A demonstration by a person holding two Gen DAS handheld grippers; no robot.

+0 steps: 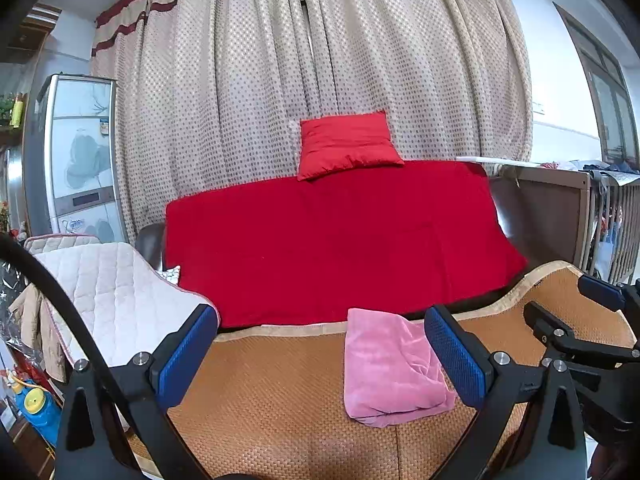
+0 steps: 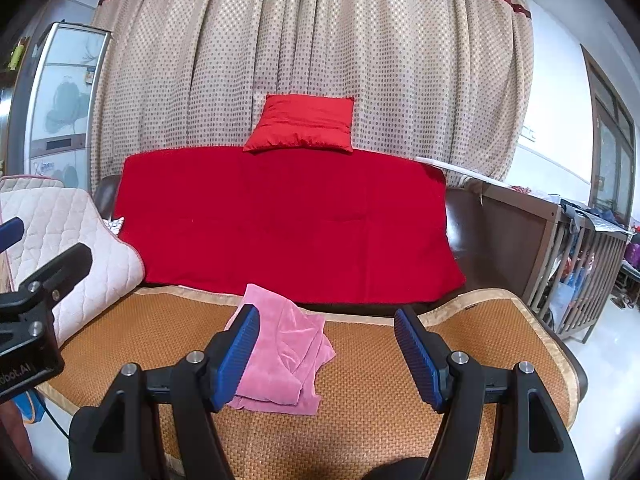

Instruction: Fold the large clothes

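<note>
A: While both grippers hung over the near edge of the mat (image 1: pixel 280 400), where was the pink cloth (image 1: pixel 390 368) seen?

B: It was seen lying on the woven mat, folded into a rough rectangle with a loose flap on its right side. It was placed near the mat's far edge, just in front of the red cover (image 1: pixel 340 236).

A: How were the left gripper (image 1: pixel 320 356) and its jaws found?

B: They were held wide, and nothing was gripped. The cloth was framed between the blue pads, closer to the right one, and no contact could be made out.

A: And the right gripper (image 2: pixel 326 354)?

B: Its jaws were also spread wide and nothing was clamped. In the right wrist view the cloth was partly covered by the left pad; whether it was touched could not be told.

A: What else was noted?

B: A red cushion (image 2: pixel 302 124) was propped against the dotted curtain (image 2: pixel 320 48) at the far side. A quilted pad (image 1: pixel 116 292) was draped at the left, beside the mat.
</note>
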